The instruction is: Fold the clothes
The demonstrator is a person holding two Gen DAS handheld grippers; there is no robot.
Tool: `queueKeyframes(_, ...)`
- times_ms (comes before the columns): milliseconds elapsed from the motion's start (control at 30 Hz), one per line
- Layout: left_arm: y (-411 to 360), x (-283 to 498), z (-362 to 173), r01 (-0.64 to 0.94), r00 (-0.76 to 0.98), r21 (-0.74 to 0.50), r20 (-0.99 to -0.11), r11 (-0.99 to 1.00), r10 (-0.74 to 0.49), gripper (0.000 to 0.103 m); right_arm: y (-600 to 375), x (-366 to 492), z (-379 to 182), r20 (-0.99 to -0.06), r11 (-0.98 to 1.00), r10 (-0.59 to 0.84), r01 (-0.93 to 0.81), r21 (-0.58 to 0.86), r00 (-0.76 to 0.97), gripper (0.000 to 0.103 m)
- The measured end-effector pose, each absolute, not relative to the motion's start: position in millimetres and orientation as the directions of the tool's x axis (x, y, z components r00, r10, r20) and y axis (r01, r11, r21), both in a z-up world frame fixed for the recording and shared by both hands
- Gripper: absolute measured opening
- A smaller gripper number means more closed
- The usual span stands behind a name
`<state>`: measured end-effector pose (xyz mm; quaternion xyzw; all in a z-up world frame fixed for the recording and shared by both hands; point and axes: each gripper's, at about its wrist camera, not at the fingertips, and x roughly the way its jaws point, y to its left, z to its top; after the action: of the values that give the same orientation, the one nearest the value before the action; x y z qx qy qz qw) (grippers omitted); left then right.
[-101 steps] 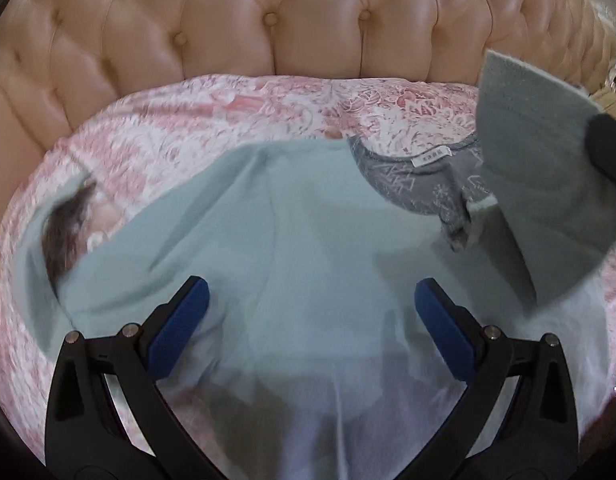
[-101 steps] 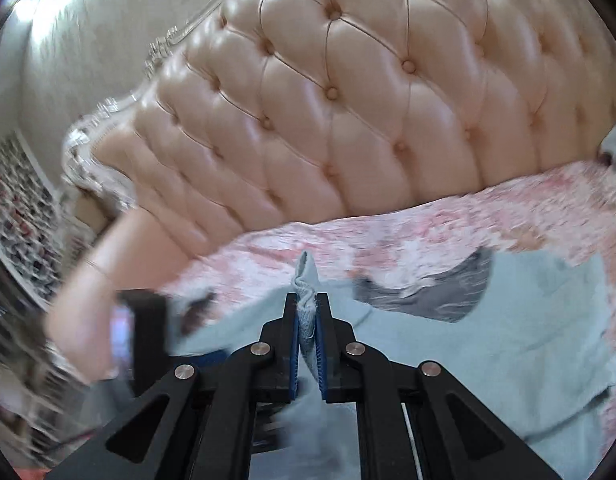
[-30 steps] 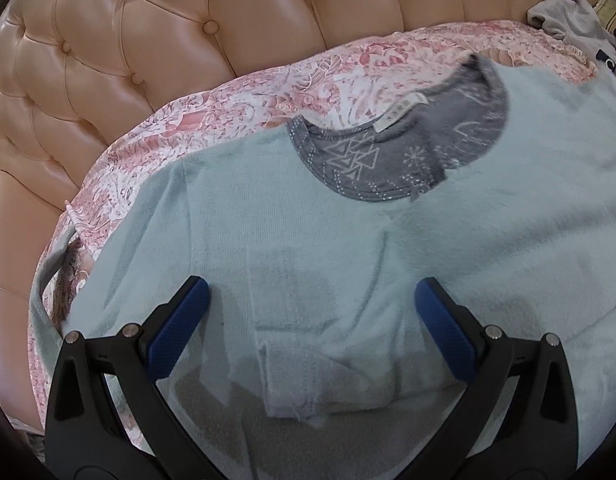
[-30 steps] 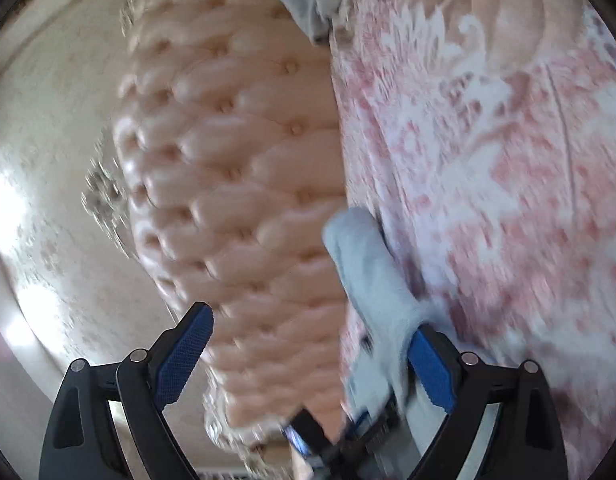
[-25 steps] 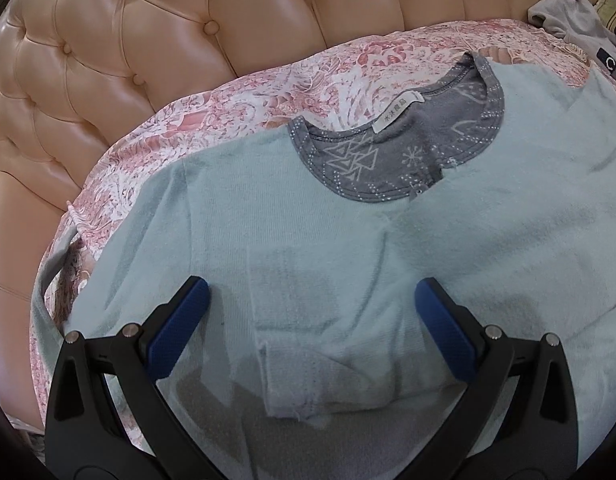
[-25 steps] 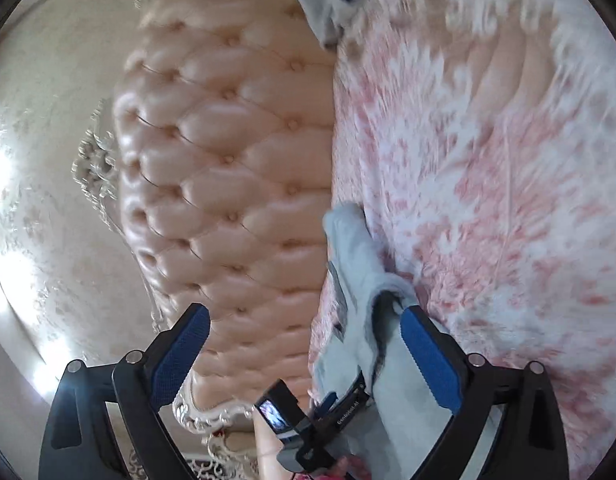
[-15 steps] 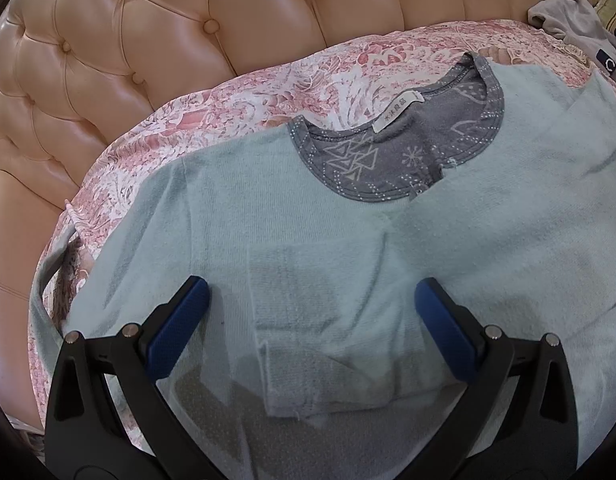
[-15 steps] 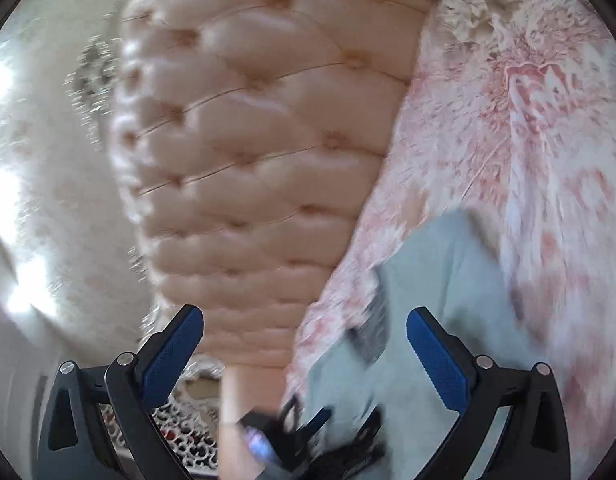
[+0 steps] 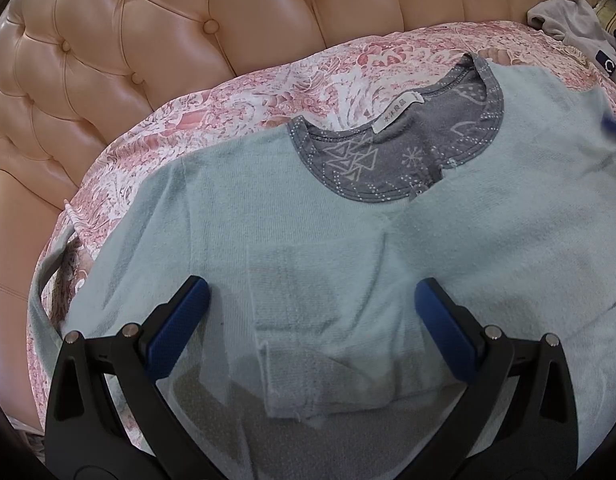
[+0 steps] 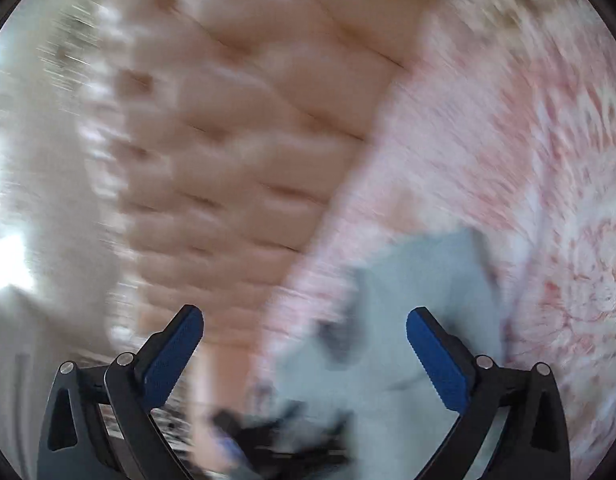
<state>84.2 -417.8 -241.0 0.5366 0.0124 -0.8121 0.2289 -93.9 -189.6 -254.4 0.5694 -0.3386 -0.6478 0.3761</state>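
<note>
Both fingers (image 9: 180, 320) of the left gripper (image 9: 308, 320) straddle the sweater (image 9: 327, 260), apart.

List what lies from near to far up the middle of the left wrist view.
Folded-in sleeve cuff → light blue sweater body → grey patterned neckline → white neck label → pink floral bedspread → tufted headboard.
</note>
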Motion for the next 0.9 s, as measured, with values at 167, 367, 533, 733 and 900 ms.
queueKeyframes(167,-417.6,85.8,-240.3,0.387,-0.322,0.223,-0.876,-0.895,-0.358,0.103,-160.7,-69.3,-220.9,-0.446,-0.462,-0.886,0.163,0.872,-0.128,0.102)
queueKeyframes(367,-417.1,91.1,-232.2,0.395,-0.333,0.214,-0.873,-0.893,-0.356,0.103,-151.9,-11.2,-211.8,-0.515,-0.506,-0.855,0.312,0.804,-0.059,0.103)
queueKeyframes(533,-424.9,133.2,-185.4,0.423,-0.442,0.158,-0.823,-0.892,-0.356,0.103,-131.2,-8.2,-229.5,-0.557,-0.566,-0.823,0.228,0.792,-0.107,0.103)
queueKeyframes(733,-483.9,220.2,-141.5,0.522,-0.478,0.132,-0.773,-0.843,-0.417,0.103,-168.0,25.6,-183.0,-0.467,-0.477,-0.877,0.322,0.818,-0.112,0.103)
queueKeyframes(900,-548.5,309.0,-125.7,0.661,-0.392,0.161,-0.759,-0.733,-0.520,0.103,-274.5,82.3,-194.2,-0.451,-0.370,-0.882,0.390,0.843,0.137,0.103)
